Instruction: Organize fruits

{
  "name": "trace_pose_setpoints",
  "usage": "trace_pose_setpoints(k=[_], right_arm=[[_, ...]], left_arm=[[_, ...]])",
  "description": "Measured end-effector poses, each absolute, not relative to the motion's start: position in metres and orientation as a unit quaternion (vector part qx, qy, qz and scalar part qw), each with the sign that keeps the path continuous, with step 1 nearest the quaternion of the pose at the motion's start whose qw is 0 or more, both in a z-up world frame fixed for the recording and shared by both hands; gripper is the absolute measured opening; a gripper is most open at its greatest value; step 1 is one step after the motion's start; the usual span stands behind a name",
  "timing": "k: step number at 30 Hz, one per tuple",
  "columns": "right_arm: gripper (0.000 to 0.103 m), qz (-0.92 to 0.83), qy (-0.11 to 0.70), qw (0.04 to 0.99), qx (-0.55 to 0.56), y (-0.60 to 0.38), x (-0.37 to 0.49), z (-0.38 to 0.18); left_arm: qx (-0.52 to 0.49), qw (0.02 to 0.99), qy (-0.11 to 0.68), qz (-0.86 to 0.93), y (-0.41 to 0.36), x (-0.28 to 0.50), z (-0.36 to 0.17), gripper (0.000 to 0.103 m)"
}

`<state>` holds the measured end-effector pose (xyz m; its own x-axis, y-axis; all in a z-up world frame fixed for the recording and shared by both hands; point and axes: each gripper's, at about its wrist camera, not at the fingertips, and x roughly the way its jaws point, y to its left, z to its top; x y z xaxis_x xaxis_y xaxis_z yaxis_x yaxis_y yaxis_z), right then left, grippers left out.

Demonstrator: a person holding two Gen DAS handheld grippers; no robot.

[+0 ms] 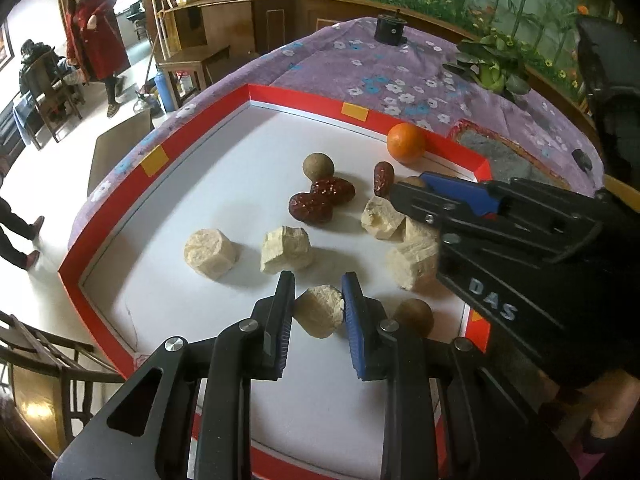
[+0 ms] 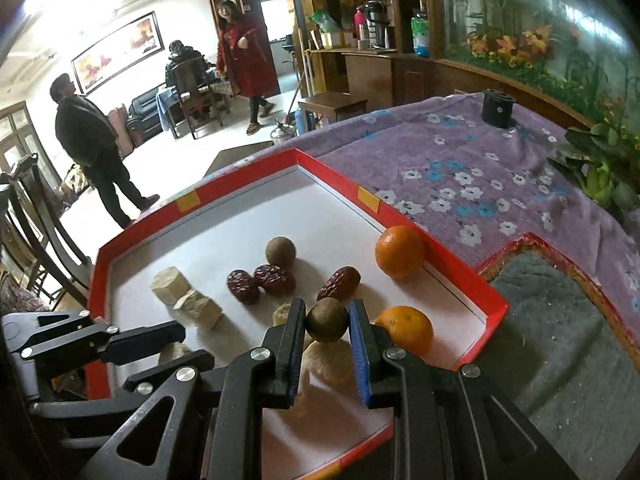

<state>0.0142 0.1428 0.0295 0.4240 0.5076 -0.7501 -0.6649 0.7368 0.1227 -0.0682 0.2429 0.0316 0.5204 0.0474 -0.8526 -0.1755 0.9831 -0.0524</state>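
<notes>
A red-rimmed white tray (image 1: 168, 184) holds fruits. My left gripper (image 1: 318, 300) is shut on a pale cut chunk (image 1: 318, 312) near the tray's front. My right gripper (image 2: 328, 320) is shut on a brown round fruit (image 2: 327, 319), held just above the tray; it also shows in the left wrist view (image 1: 408, 194). Loose in the tray are several pale chunks (image 1: 210, 253), three red dates (image 1: 311, 207), brown round fruits (image 1: 318, 166) and two oranges (image 2: 400, 252) (image 2: 408, 329).
The tray sits on a purple flowered cloth (image 2: 460, 168). A grey-lined basket (image 2: 560, 312) stands right of the tray. A potted plant (image 1: 492, 68) and a black cylinder (image 1: 390, 30) stand farther back. People and chairs (image 2: 88, 136) are in the room left.
</notes>
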Motion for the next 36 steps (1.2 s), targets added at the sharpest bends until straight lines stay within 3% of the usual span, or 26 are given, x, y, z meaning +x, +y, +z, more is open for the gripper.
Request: trace_pose_setpoints(k=[5,10,13,15,17,24,28,30,36], right_arm=[[0.022,0.333,0.398,0.849,-0.097,0.143,0.017,0.025],[0.031,0.339,0.392,0.850,-0.094,0.139,0.010,0.028],[0.032,0.338,0.389,0.852,-0.090,0.134,0.004,0.031],[0.032,0.339,0.384,0.855,-0.083,0.128,0.000,0.036],[0.032,0.337,0.379,0.858,-0.077,0.123,-0.005,0.041],[0.035,0.318,0.347,0.881,-0.048,0.093,-0.029,0.062],[0.046,0.301,0.319,0.898,-0.024,0.069,-0.049,0.075],[0.049,0.292,0.306,0.906,-0.023,0.061,-0.058,0.080],[0.049,0.278,0.290,0.916,-0.004,0.041,-0.077,0.086]], left_arm=[[-0.063,0.869,0.484,0.079,0.243,-0.065,0.029,0.023],[-0.062,0.868,0.484,0.088,0.242,-0.063,0.028,0.024],[-0.056,0.871,0.479,0.093,0.241,-0.065,0.030,0.034],[-0.054,0.876,0.470,0.099,0.239,-0.068,0.033,0.051],[-0.054,0.880,0.461,0.101,0.239,-0.070,0.035,0.057],[-0.051,0.895,0.429,0.110,0.235,-0.084,0.049,0.057],[-0.038,0.910,0.395,0.123,0.226,-0.095,0.064,0.058],[-0.036,0.914,0.386,0.120,0.222,-0.099,0.070,0.063],[-0.028,0.925,0.359,0.117,0.210,-0.113,0.085,0.066]])
